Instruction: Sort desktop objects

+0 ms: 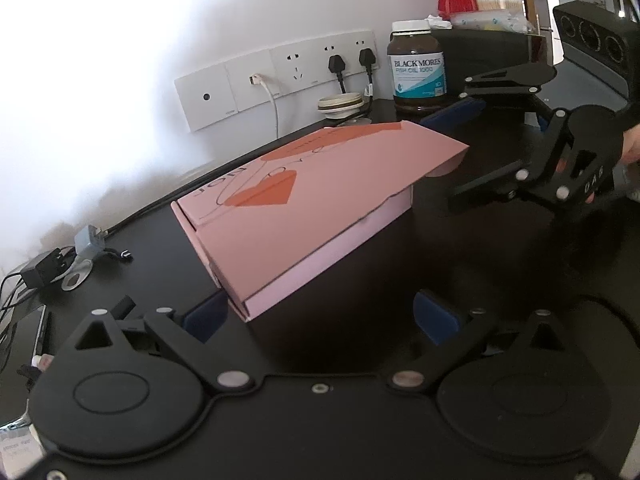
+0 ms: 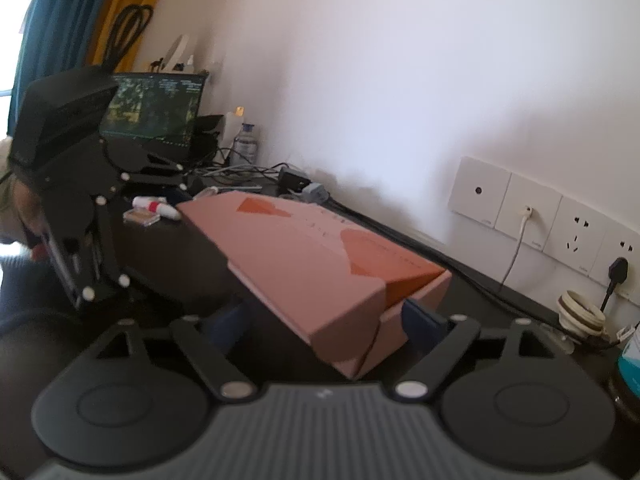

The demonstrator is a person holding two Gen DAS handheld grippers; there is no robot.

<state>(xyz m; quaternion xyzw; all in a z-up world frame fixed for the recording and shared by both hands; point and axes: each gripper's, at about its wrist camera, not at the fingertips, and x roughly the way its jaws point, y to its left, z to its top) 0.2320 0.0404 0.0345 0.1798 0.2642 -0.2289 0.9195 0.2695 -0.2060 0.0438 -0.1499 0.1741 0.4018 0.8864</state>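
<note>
Pink box [image 1: 320,208] with orange hearts lies on the black desk [image 1: 360,320], lid down, slightly askew, roughly mid-desk and a little out from the white wall [image 1: 120,80].

Left gripper [image 1: 320,320]: jaws spread wide. One blue pad [image 1: 206,318] sits just beside the box's near corner; the other pad [image 1: 436,320] stands well clear of it to the right. Nothing clamped.

Right gripper [image 2: 326,318]: jaws apart, straddling the right end of the box. Pads sit close to the cardboard on either side; whether either touches, cannot tell from the blur. Not pressing that I can see.

Far side of the box: brown pill bottle [image 1: 418,72] with blue label, near the wall, and a small cream lid [image 1: 340,105] to its left. Wall sockets [image 1: 280,72] behind, two black plugs and a white cable in them. Far left of desk: grey adapter [image 1: 89,240] and tangled cords. Laptop [image 2: 154,108] at the far left in the right wrist view.
</note>
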